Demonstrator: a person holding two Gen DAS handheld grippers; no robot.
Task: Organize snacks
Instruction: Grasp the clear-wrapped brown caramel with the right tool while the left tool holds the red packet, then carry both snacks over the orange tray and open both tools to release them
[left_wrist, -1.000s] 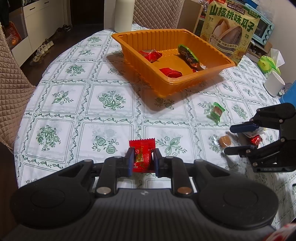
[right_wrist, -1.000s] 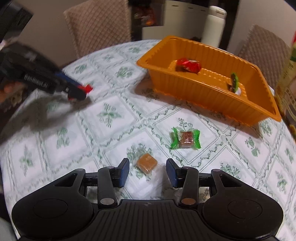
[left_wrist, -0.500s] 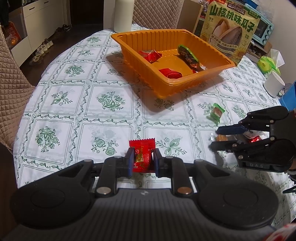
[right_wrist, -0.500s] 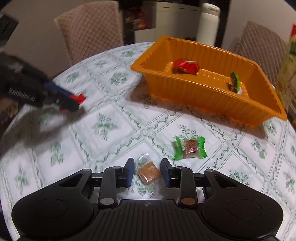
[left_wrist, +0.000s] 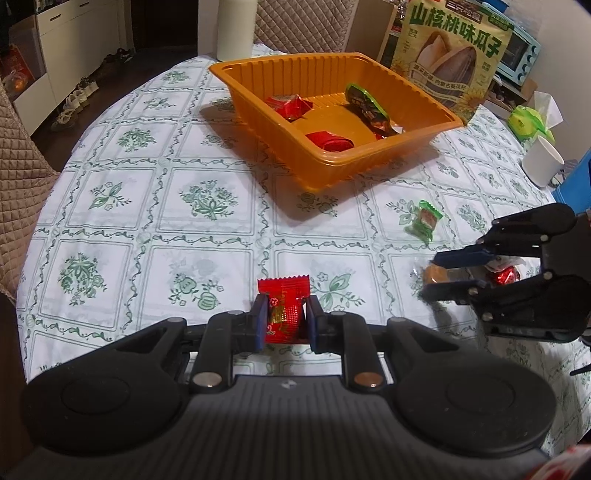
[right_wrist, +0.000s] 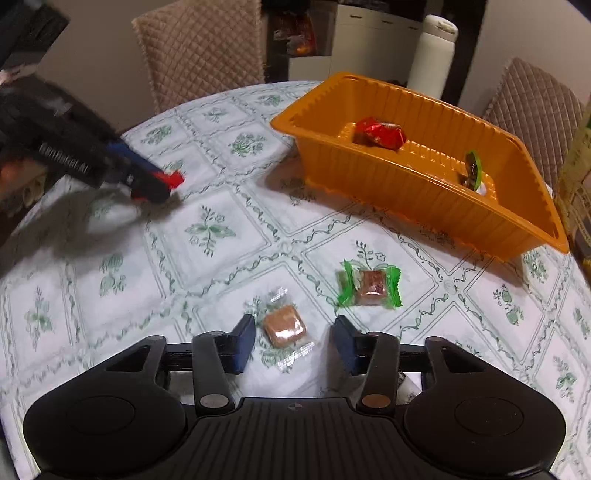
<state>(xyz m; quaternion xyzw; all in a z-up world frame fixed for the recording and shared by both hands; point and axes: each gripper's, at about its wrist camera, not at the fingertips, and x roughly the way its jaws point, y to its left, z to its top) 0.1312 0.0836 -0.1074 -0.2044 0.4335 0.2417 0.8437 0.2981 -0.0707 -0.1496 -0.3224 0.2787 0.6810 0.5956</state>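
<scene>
- Left wrist view: the left tool is clenched on a red wrapped candy, both fingers pressing its sides, the packet's upper edge standing above the fingertips, over the near part of the bench with its green-patterned cloth.
- Left wrist view: an orange tray sits farther back on the bench; inside it lie two red wrapped candies and a green-and-brown snack bar.
- Left wrist view: a green-wrapped candy lies on the cloth between the tray and the right tool, which enters from the right with its fingers either side of a brown caramel candy. A red foil sweet shows behind those fingers.
- Left wrist view: a sunflower-seed bag stands behind the tray, a white cup to the right, a white bottle at the back.
- Right wrist view: the right tool is released, its fingers spread apart with gaps on both sides of the brown caramel candy, which rests on the bench in a clear wrapper.
- Right wrist view: the green-wrapped candy lies just beyond, near the orange tray.
- Right wrist view: the left tool appears blurred at the left, the red wrapped candy showing at its tip.
</scene>
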